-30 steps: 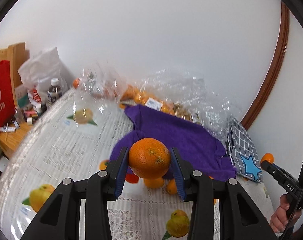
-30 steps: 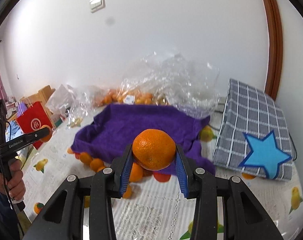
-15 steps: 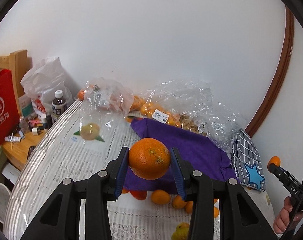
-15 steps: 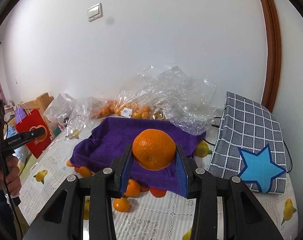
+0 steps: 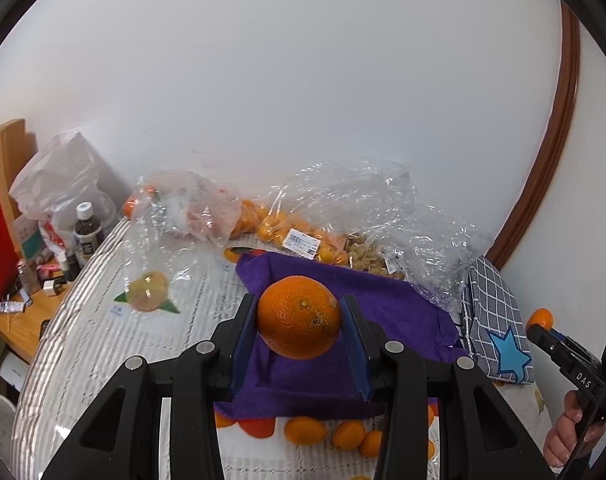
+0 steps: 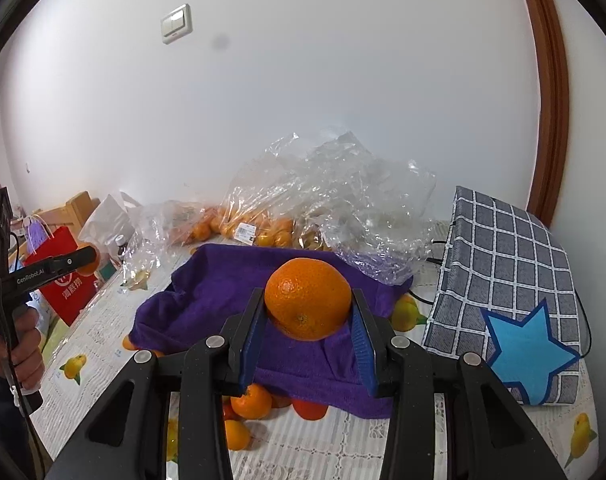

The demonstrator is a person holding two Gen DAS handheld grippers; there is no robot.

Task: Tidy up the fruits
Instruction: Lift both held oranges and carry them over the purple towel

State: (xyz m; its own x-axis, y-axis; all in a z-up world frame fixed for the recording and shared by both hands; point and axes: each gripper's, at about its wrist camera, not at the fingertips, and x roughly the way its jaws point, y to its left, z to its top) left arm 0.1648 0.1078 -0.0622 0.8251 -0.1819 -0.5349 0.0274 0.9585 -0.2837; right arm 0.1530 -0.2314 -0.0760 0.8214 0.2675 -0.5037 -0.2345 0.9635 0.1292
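Note:
My left gripper (image 5: pixel 299 320) is shut on a large orange (image 5: pixel 299 317), held in the air above a purple cloth (image 5: pixel 387 300). My right gripper (image 6: pixel 307 312) is shut on another large orange (image 6: pixel 307 304), also above the purple cloth (image 6: pixel 223 280). Several small oranges (image 5: pixel 303 430) lie on the table at the cloth's near edge, also in the right wrist view (image 6: pixel 251 400). Each gripper shows at the edge of the other's view: the right one (image 5: pixel 543 320) and the left one (image 6: pixel 85 258), each with its orange.
Clear plastic bags with small oranges (image 5: pixel 299 236) lie behind the cloth by the wall. A grey checked bag with a blue star (image 6: pixel 511 296) stands to the right. A red paper bag (image 6: pixel 63 288), a bottle (image 5: pixel 87 232) and white bags are at the left.
Both grippers have risen and pulled back with their oranges; the cloth and the loose fruit now sit lower and farther in both views. Both grips are unchanged.

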